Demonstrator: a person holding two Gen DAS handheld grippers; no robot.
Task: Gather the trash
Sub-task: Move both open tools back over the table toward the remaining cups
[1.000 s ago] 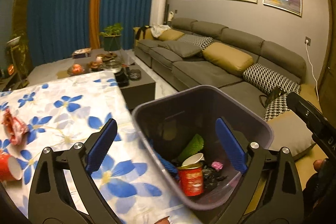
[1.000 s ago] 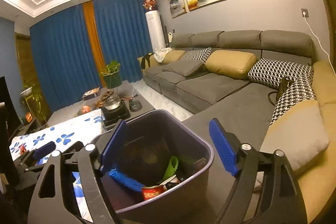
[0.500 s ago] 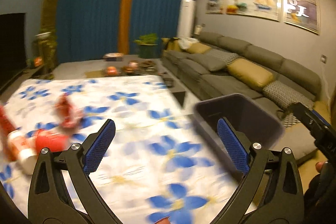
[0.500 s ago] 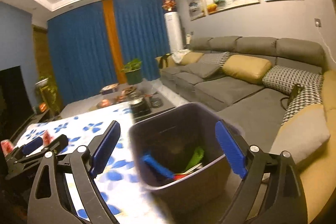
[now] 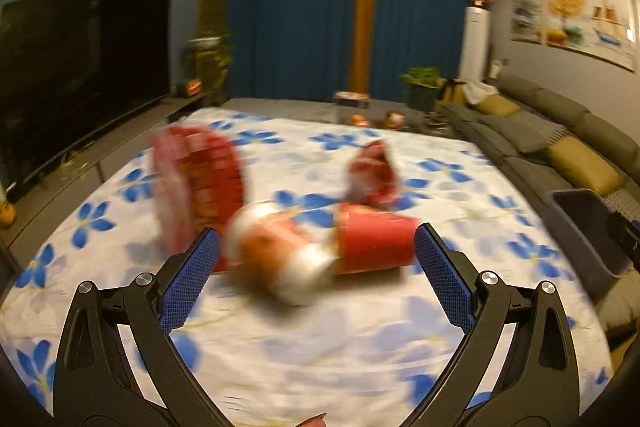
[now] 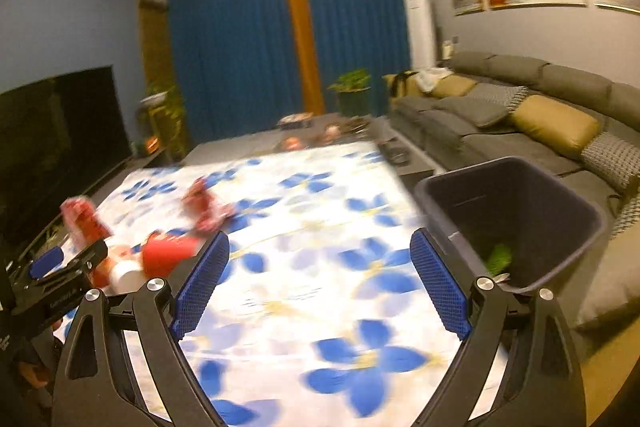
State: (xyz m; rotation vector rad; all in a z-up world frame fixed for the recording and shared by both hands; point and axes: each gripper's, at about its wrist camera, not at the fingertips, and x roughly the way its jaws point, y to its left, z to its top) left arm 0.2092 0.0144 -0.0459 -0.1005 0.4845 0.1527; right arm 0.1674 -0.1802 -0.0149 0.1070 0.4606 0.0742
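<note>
My left gripper is open over the flowered tablecloth, just short of a red paper cup lying on its side beside a blurred can. A red snack bag stands behind at left and a crumpled red wrapper lies further back. My right gripper is open and empty over the cloth, with the dark trash bin to its right; green trash shows inside. The cup, wrapper and bag lie at its left. The left gripper shows there too.
A grey sofa with cushions runs along the right wall behind the bin. A television stands at left. A low table with small items and a potted plant lie beyond the cloth.
Both grippers have swung left, away from the bin and over the table. The left gripper now faces the red cup, can and bag. Both stay open.
</note>
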